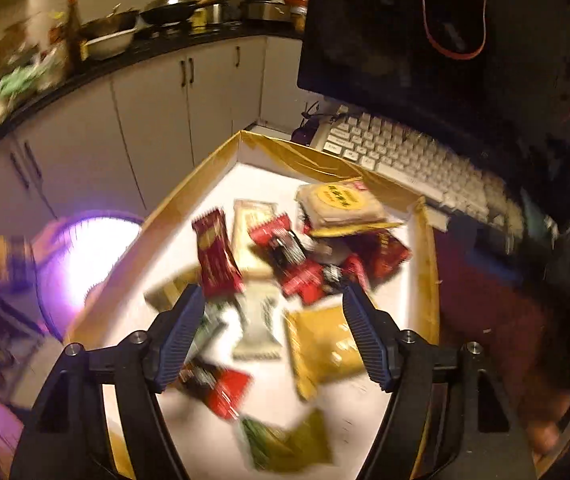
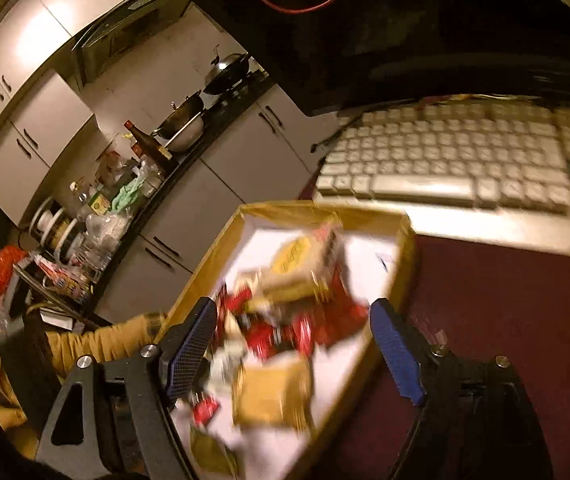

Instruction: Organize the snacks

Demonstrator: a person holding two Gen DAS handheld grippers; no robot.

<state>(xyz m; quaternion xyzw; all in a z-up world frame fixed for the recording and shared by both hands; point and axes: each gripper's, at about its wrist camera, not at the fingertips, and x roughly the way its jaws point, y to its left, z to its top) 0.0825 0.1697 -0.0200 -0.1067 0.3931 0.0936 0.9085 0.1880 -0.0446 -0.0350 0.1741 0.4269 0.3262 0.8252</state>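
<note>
Both grippers' fingers (image 1: 189, 332) spread, poised above snack tray (image 1: 189, 178)

Left gripper (image 1: 273, 304) jaws spread wide, empty, above gold-rimmed box (image 1: 189, 196). Snack packets scattered over white box floor. Round yellow-labelled cracker pack (image 1: 339, 204) near far right corner, atop red packets (image 1: 305, 256). Dark red stick packet (image 1: 215, 258) centre-left. Yellow pouch (image 1: 323, 344) near right edge. Green packet (image 1: 285, 442) at near edge. White keyboard (image 1: 409, 160) just beyond box's far edge. Motion blur throughout.
</note>
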